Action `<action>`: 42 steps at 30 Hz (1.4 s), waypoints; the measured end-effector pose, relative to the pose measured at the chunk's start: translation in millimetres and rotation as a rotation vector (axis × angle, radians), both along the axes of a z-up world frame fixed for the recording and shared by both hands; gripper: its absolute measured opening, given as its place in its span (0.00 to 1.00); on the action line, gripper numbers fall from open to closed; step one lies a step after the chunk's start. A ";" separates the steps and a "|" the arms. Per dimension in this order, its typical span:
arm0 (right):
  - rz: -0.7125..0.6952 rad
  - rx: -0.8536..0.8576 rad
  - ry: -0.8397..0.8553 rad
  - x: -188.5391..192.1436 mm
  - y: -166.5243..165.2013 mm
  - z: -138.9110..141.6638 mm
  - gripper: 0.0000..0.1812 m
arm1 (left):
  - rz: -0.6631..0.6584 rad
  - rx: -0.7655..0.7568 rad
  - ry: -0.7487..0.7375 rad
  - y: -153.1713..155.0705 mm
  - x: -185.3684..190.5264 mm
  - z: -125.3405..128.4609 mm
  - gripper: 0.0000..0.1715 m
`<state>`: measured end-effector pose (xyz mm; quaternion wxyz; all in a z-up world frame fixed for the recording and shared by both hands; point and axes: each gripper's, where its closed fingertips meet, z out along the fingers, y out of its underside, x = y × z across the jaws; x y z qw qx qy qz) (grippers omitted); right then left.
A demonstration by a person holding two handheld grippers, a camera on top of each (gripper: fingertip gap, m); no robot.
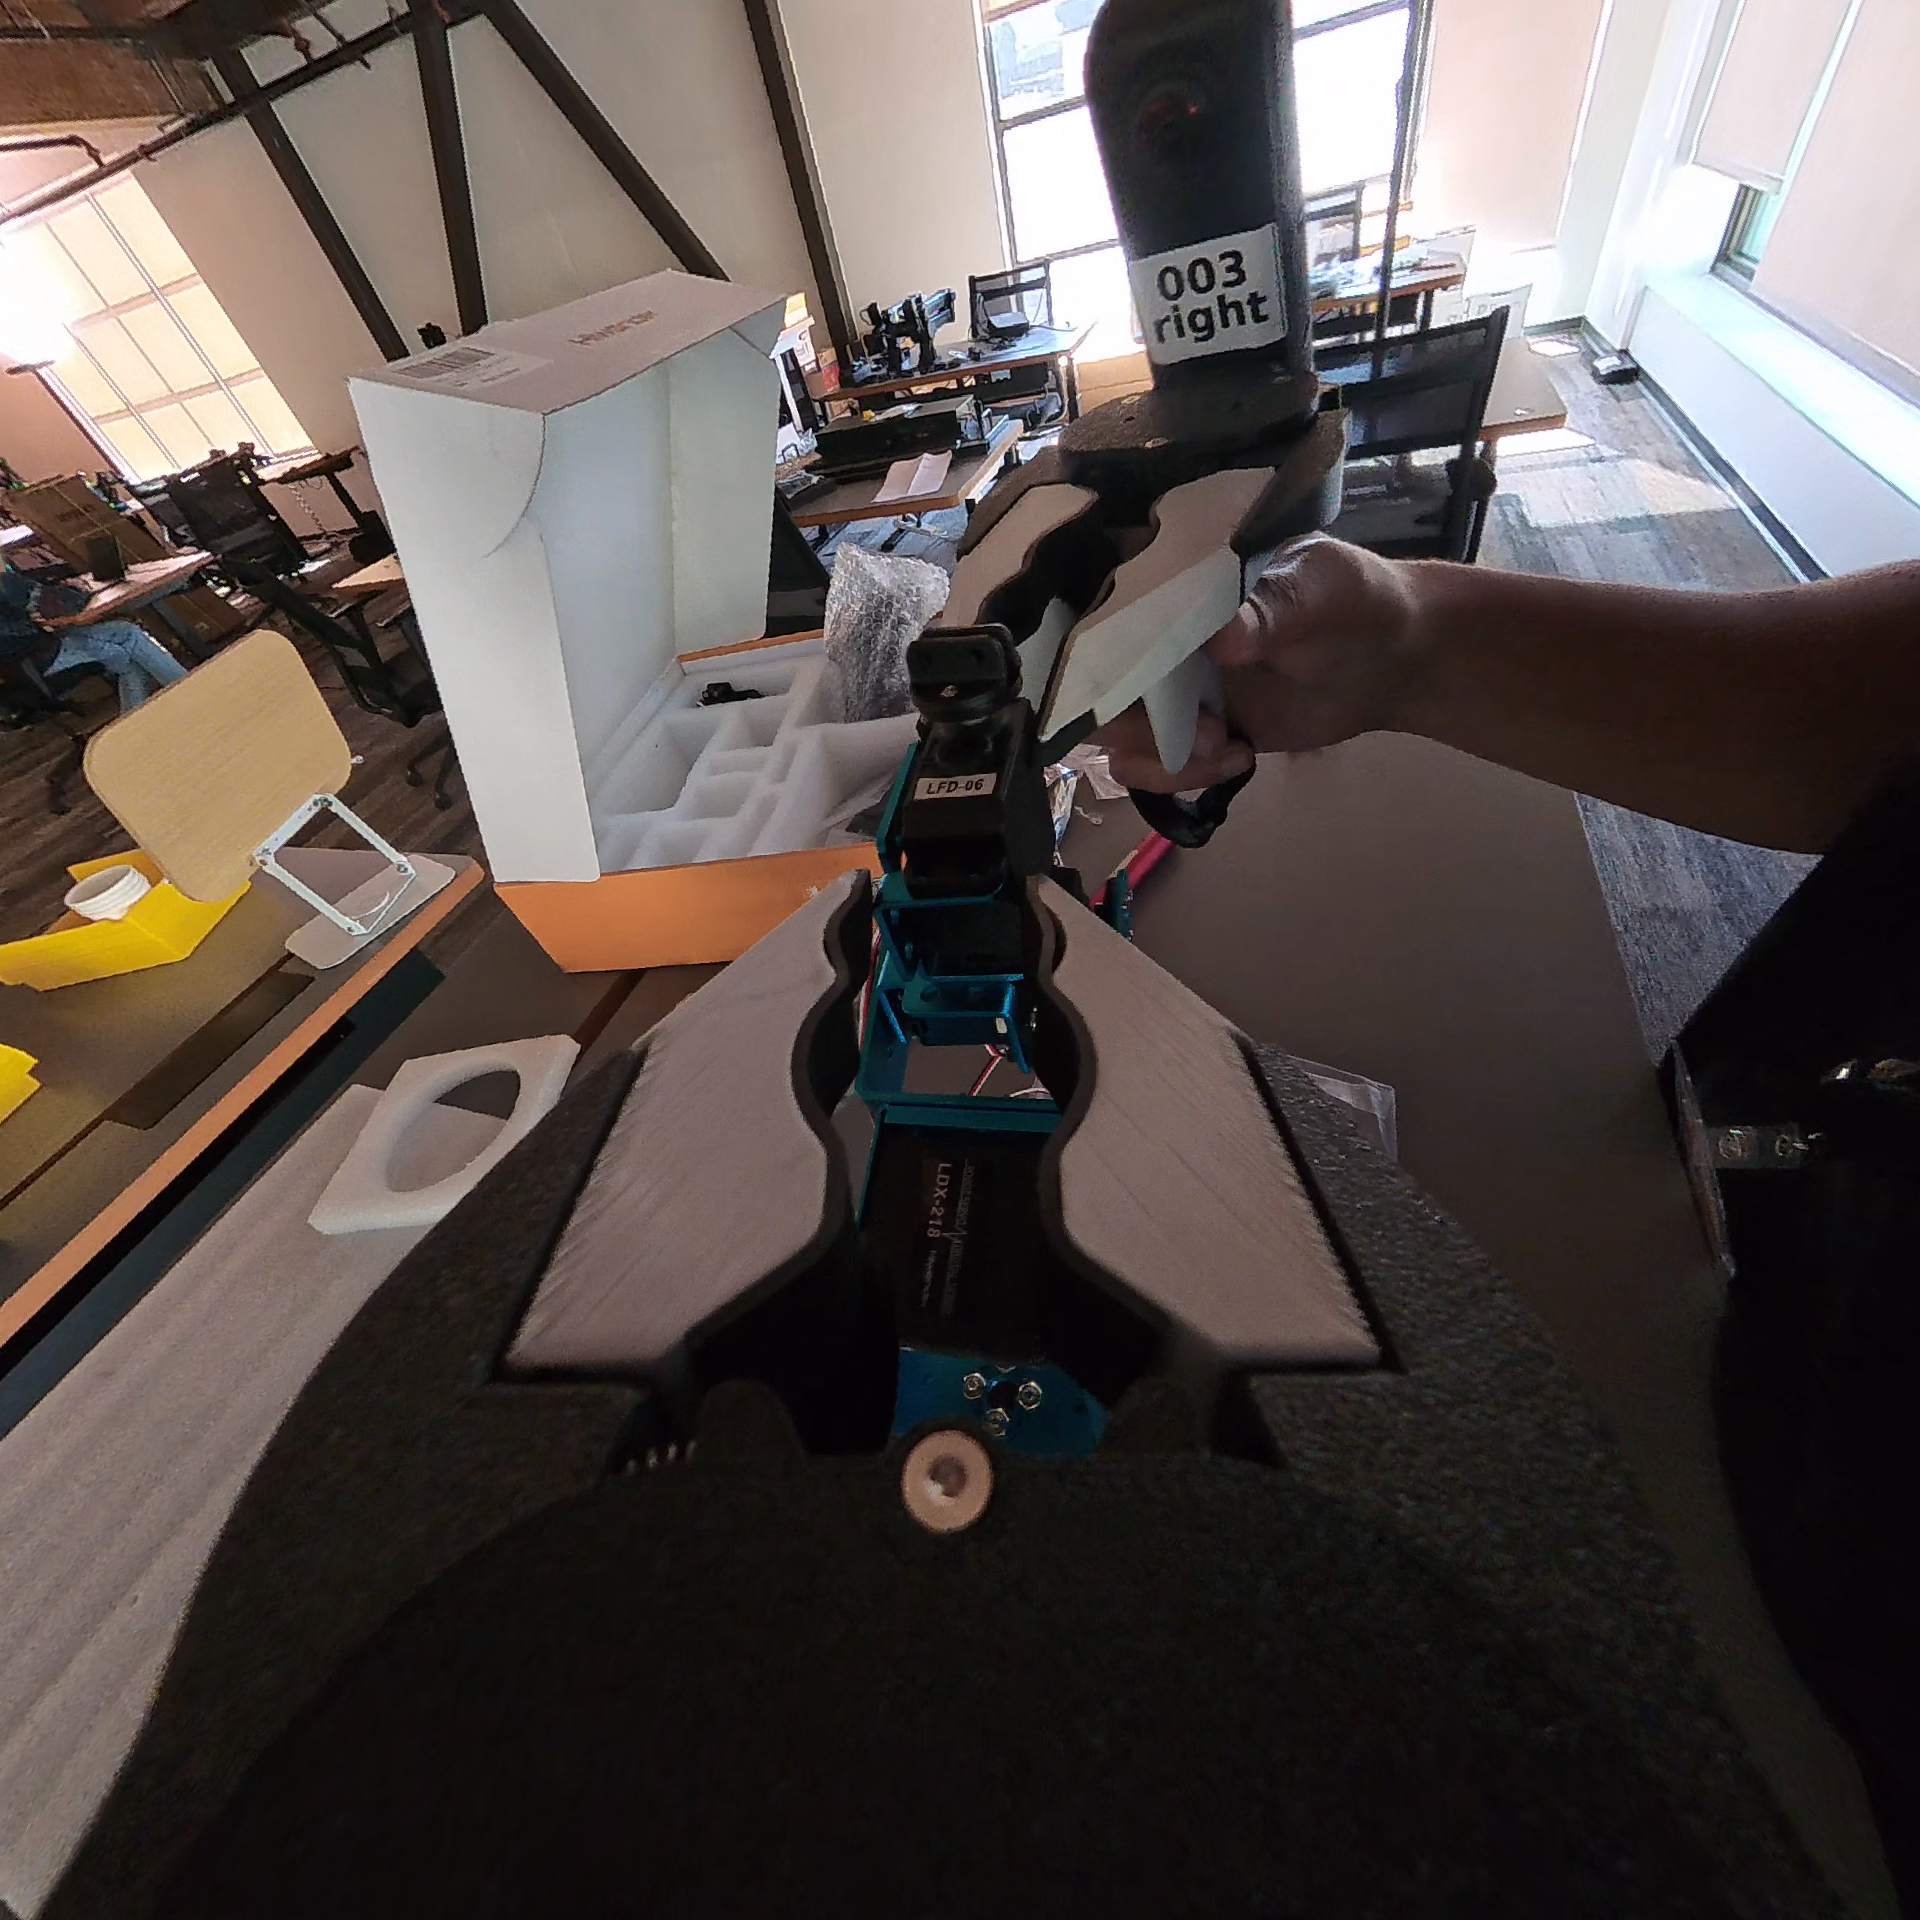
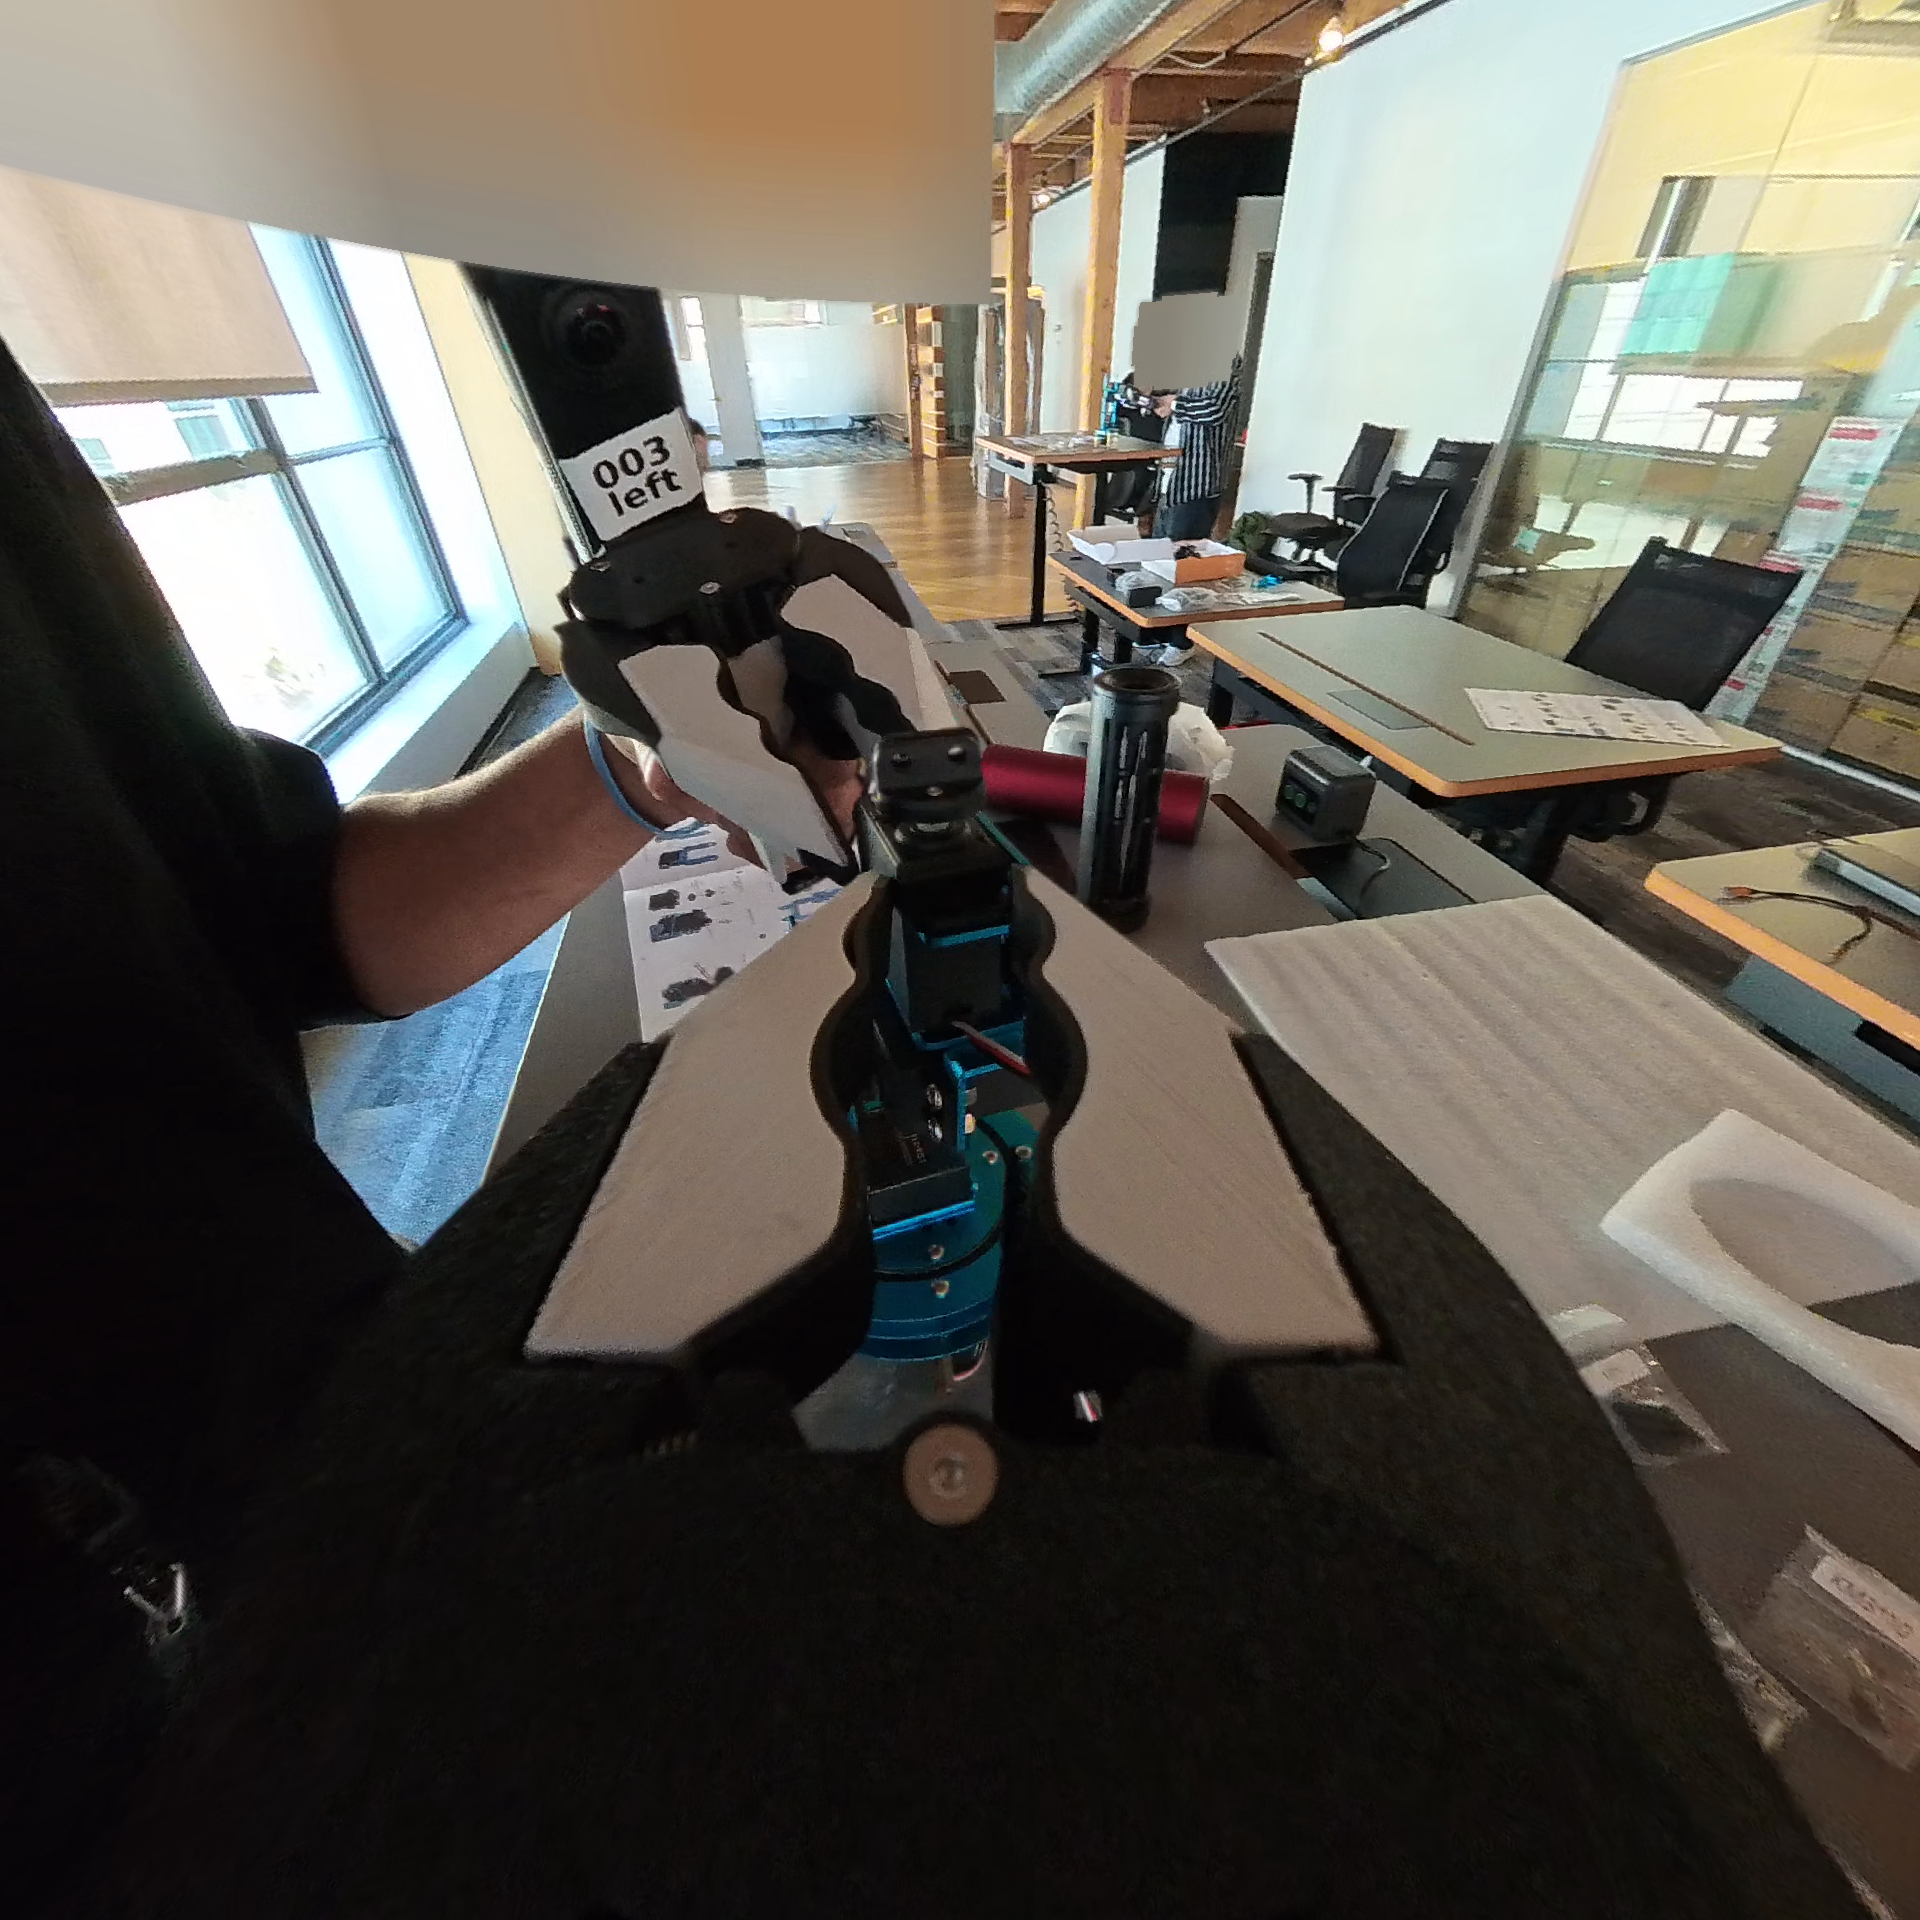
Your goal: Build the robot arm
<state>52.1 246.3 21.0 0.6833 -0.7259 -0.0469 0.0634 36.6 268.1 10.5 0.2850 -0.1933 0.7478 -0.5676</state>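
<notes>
Both grippers, left gripper (image 1: 951, 894) and right gripper (image 2: 951, 894), are clamping the blue robot arm (image 1: 940, 997) part-closed; steadying pressure is advisable, avoiding its red wires (image 1: 992, 1065).

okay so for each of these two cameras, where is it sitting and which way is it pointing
Left wrist view: sits on the left gripper, looking along its fingers at the small blue robot arm, white box behind; the person's hand shows.
Right wrist view: sits on the right gripper, facing back toward the person's forearm and windows.
Shared: the blue arm, both grippers.
</notes>
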 end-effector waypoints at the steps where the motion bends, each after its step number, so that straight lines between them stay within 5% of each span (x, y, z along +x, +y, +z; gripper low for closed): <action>1: 0.004 -0.002 0.004 0.5 0.4 -0.1 0.11 | -0.003 -0.002 0.001 0.1 0.1 0.1 0.16; 42: -0.027 0.042 0.034 7.5 -15.6 3.1 0.16 | 0.031 0.000 0.028 3.7 -5.3 2.0 0.18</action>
